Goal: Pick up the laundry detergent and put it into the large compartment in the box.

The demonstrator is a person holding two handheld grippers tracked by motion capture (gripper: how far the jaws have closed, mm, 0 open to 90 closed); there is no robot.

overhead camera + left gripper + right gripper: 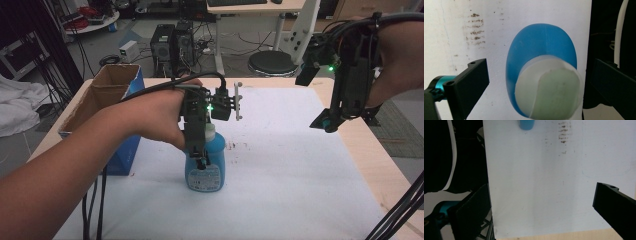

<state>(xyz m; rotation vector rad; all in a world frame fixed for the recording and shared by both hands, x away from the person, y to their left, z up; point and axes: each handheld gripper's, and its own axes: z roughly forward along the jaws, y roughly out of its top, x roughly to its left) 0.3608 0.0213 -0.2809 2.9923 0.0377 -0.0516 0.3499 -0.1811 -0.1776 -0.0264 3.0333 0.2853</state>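
Directly below the left gripper (202, 162) stands the blue bottle (205, 167), upright on the white sheet (290, 170), just right of the open cardboard box (107, 92). Seen from the left gripper view, the bottle's pale cap (549, 87) sits between the two black jaws, which are spread wide, one on each side with white sheet visible between the left jaw and the bottle; neither clearly touches it. Well to the right of the bottle, the right gripper (327, 122) hangs above the sheet's edge, its jaws parted wide and holding nothing.
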